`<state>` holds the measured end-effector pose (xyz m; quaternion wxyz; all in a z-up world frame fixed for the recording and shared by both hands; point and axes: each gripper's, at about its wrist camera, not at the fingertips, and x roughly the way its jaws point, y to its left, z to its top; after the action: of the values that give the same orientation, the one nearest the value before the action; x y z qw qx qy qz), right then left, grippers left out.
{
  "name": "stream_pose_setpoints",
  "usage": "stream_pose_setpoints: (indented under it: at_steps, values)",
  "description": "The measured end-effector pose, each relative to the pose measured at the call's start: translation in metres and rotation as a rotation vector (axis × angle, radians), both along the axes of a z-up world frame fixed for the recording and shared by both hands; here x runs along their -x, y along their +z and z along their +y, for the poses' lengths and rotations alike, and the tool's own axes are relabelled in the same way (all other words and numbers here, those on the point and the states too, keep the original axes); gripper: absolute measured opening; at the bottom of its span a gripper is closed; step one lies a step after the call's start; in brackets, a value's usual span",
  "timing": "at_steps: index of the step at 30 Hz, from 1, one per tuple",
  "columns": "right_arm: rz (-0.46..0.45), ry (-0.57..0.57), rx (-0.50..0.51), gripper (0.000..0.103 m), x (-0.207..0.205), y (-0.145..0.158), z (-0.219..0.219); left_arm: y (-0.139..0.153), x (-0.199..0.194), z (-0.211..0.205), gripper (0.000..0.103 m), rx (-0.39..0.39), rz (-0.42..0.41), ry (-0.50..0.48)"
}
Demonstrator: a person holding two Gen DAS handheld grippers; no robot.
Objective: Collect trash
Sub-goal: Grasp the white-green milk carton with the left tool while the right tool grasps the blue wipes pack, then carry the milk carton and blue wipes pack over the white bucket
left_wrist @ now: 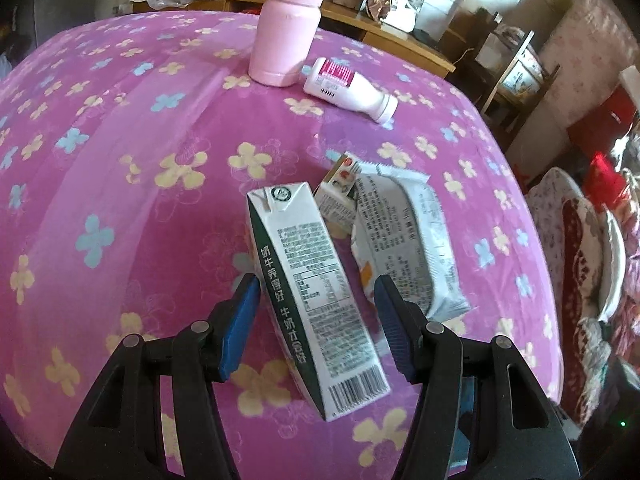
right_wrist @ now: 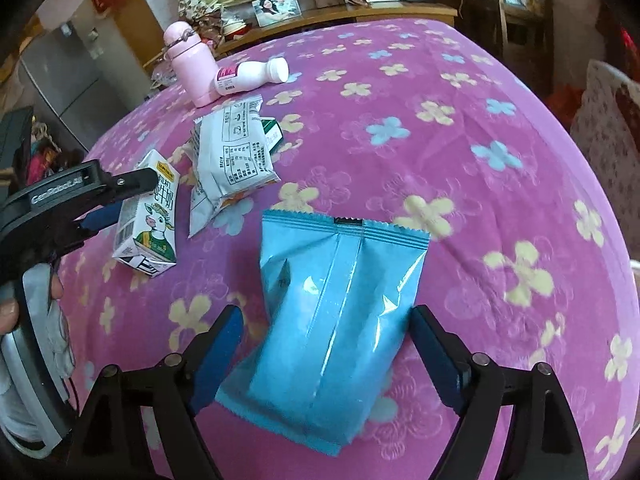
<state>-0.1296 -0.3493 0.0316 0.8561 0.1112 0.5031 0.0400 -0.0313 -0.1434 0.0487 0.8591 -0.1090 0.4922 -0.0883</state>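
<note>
A white and green milk carton (left_wrist: 312, 292) lies on the pink flowered tablecloth (left_wrist: 120, 160). My left gripper (left_wrist: 316, 292) is open with its jaws on either side of the carton, not touching it. The carton also shows in the right wrist view (right_wrist: 148, 224), with the left gripper (right_wrist: 104, 200) around it. A blue snack bag (right_wrist: 332, 328) lies between the open jaws of my right gripper (right_wrist: 326, 328). A white snack wrapper (left_wrist: 404, 240) lies right of the carton, over a small box (left_wrist: 338, 184). A white yogurt bottle (left_wrist: 348, 90) lies on its side farther back.
A pink thermos (left_wrist: 286, 28) stands upright at the back next to the yogurt bottle. A wooden cabinet (left_wrist: 384, 36) with clutter stands behind the table. The tablecloth (right_wrist: 480, 160) spreads wide to the right. Furniture and cushions (left_wrist: 580, 248) crowd the right side.
</note>
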Motion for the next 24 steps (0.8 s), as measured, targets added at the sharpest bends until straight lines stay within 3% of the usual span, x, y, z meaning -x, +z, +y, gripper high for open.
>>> stream_pose_setpoints:
  at_steps: [4,5,7,8,24]
  values:
    - [-0.037,0.04,0.049,0.079,0.005,-0.002,0.006,-0.012,-0.002,0.004,0.057,0.028,0.028,-0.007]
    - [-0.052,0.049,0.065,0.065,0.007,-0.001,0.006,-0.013,0.0,0.006,0.056,0.039,0.028,-0.005]
    - [-0.064,0.062,0.045,0.057,0.011,0.0,0.002,-0.011,0.004,0.009,0.049,0.046,0.016,-0.004]
    - [-0.064,0.064,0.025,0.047,0.011,0.001,0.0,-0.01,0.006,0.009,0.046,0.04,0.013,-0.006]
    - [-0.194,0.055,0.038,0.046,0.046,0.058,-0.025,0.049,0.069,-0.019,0.043,0.08,-0.142,-0.13]
